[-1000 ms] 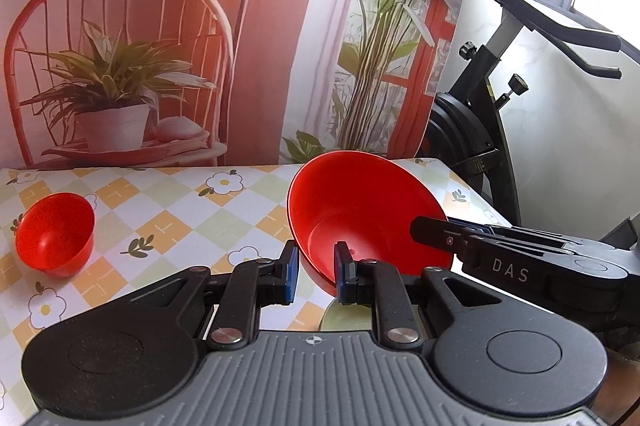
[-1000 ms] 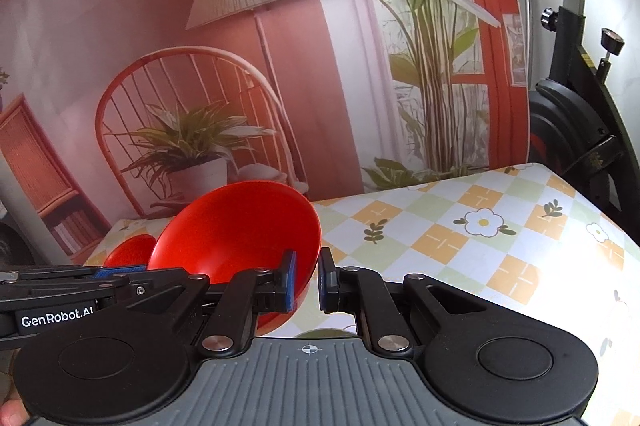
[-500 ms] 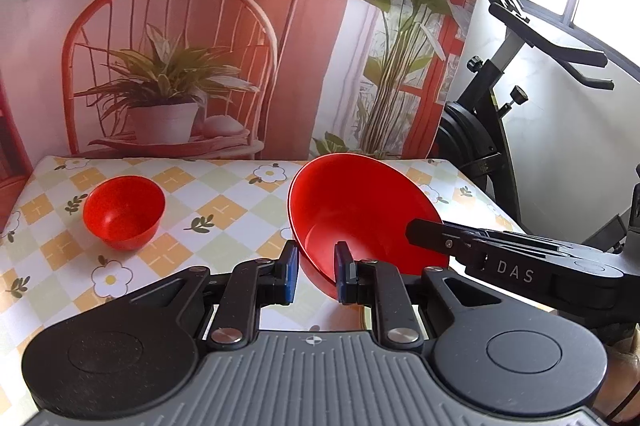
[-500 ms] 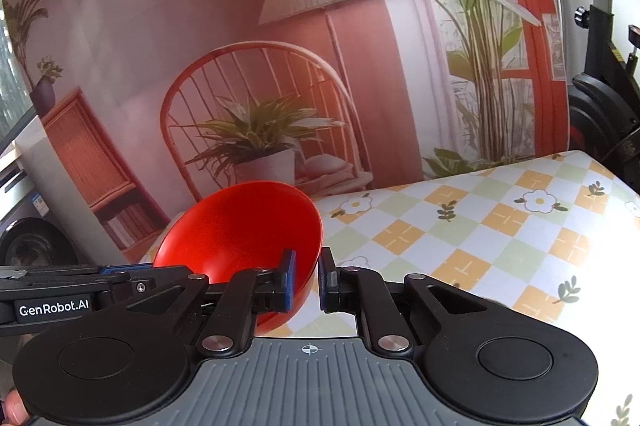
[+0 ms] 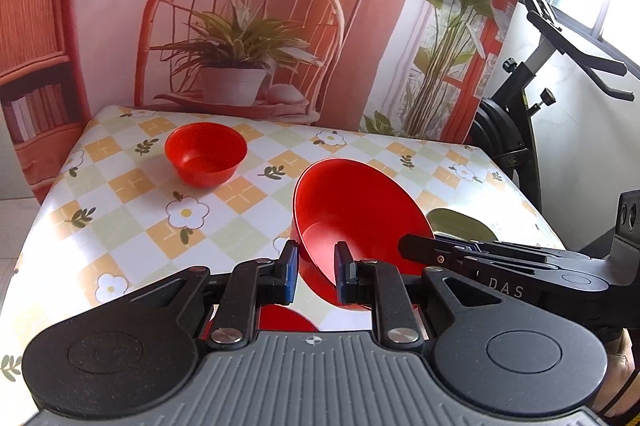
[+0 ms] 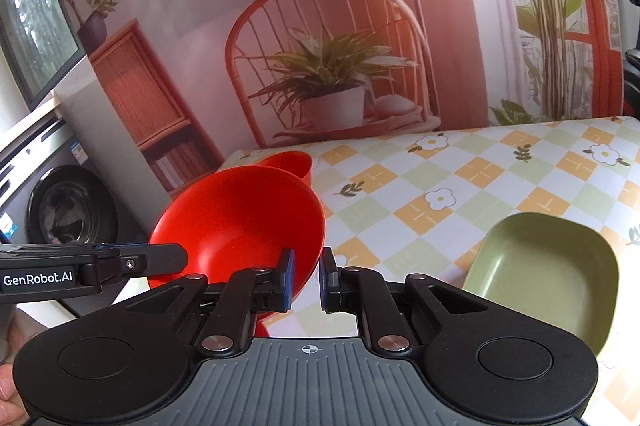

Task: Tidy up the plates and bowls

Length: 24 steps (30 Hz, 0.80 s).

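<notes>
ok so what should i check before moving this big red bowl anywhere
1. Left gripper grip on the large red bowl: ok, the bowl wall fills the gap between its fingers.
2. Right gripper grip: cannot tell, a pale gap shows beside one pad.
3. Bowl level: not ok, it is steeply tilted and off the table.
4. Small red bowl ready as a nesting partner: ok, it is upright, empty and standing alone.
5. Green dish out of the way: ok, it is off to the right, apart from the bowl.
6. Red shape under the grippers: cannot tell what it is.
</notes>
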Motion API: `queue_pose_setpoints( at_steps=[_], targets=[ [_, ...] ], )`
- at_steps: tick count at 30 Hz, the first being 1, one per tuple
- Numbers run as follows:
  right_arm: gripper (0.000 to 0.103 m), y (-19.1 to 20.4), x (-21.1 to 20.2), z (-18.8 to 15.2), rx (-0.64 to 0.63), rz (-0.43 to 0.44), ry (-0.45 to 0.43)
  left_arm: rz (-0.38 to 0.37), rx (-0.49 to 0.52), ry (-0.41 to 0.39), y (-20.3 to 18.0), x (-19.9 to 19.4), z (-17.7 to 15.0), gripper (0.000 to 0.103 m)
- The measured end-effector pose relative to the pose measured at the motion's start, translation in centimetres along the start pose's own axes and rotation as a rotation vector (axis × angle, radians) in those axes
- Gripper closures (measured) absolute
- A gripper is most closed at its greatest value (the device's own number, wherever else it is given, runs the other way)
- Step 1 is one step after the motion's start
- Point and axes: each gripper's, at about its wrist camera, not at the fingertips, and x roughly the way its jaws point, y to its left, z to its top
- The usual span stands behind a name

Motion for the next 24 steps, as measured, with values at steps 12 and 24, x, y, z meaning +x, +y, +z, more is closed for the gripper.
queue_pose_setpoints(
  at_steps=[12,24],
  targets=[
    [0.091,3.4,3.3,-4.1,-0.066,0.041,0.15,0.058,-0.116,0.066,4.3,0.0,-4.3,0.083],
    [0.091,3.5,4.8,-5.8,-0.086,0.04,0.228,0.074,-0.194,0.1,5.5,1.1,-6.8,0.083]
  ],
)
